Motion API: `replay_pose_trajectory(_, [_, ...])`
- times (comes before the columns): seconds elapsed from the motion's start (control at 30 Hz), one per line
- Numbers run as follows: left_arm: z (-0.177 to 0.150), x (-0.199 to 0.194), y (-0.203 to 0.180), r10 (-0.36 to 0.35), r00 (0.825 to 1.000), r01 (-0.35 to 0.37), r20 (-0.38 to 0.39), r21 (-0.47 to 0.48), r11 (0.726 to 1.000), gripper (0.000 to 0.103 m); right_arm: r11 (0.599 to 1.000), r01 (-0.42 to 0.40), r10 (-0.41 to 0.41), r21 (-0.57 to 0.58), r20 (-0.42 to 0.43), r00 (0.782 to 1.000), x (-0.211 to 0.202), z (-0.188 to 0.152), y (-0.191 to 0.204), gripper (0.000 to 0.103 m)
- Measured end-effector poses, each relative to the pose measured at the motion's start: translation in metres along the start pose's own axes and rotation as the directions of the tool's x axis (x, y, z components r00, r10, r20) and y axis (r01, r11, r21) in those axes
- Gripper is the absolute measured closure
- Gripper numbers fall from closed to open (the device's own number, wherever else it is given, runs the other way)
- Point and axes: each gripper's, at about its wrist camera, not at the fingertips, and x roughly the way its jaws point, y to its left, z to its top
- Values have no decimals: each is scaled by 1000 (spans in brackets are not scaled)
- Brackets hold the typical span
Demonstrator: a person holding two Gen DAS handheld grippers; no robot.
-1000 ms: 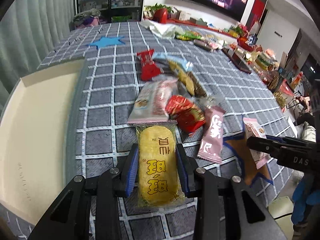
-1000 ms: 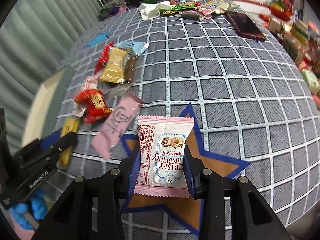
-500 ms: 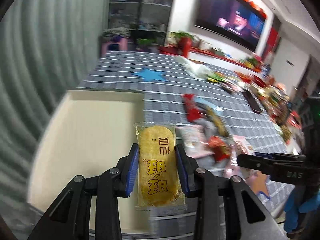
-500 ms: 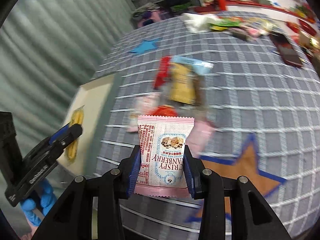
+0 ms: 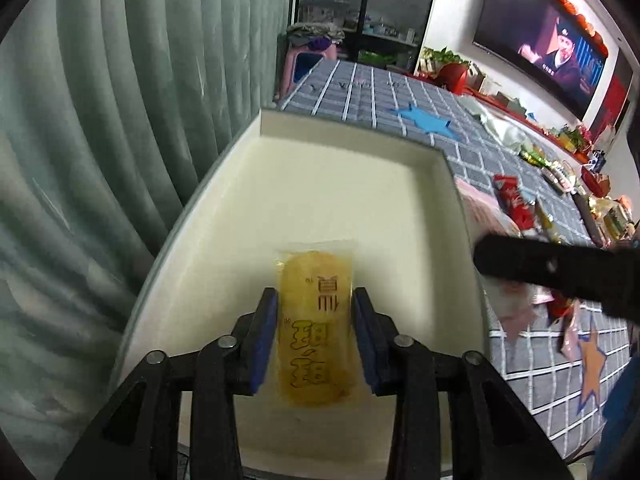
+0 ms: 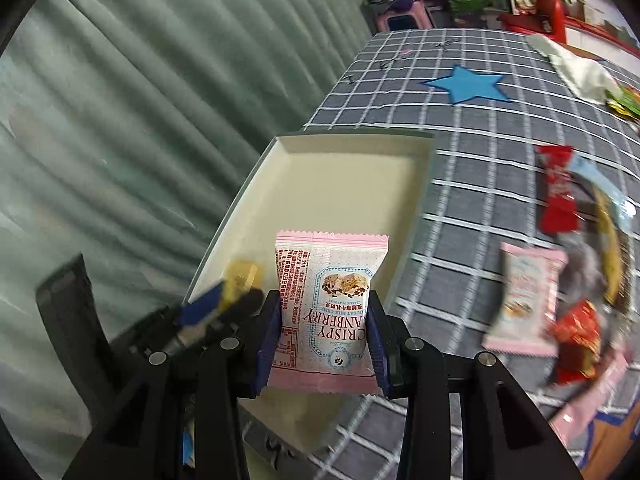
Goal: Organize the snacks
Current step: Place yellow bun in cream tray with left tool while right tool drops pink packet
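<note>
Low in the centre of my left wrist view, the left gripper (image 5: pixel 314 340) has just been opening: its blue pads (image 5: pixel 264 336) now stand a little off the sides of the yellow rice cracker (image 5: pixel 314 328), which sits blurred between them over the floor of the cream tray (image 5: pixel 340 184); I cannot tell whether it has landed yet. Bottom centre of my right wrist view, the right gripper (image 6: pixel 324 336) is clamped on the pink cranberry snack packet (image 6: pixel 328 312), held over the tray's near right rim. To the right of the frame, more snacks (image 6: pixel 560 248) lie on the grey checked tablecloth (image 6: pixel 460 128), with a blue star (image 6: pixel 466 84) further up
</note>
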Motion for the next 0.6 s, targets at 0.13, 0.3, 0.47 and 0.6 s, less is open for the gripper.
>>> replay_pose_trajectory(0.13, [-9, 0, -7, 1, 999, -2, 40, 28, 1000, 24, 997, 82, -81, 9, -21, 996, 11, 6, -13, 11])
replay_pose_trajectory(0.3, [-5, -2, -22, -11, 999, 8, 53, 71, 997, 23, 956, 291, -293, 35, 41, 955, -19, 7, -53, 11])
replay_pose_trajectory(0.47, [0, -21, -46, -19, 994, 5, 106, 135, 991, 23, 870, 470, -478, 148, 25, 878, -32, 7, -120, 11])
replay_pose_trajectory(0.6, [3, -33, -68, -57, 992, 34, 113, 190, 981, 22, 853, 498, -502, 157, -13, 865, -31, -6, -149, 1])
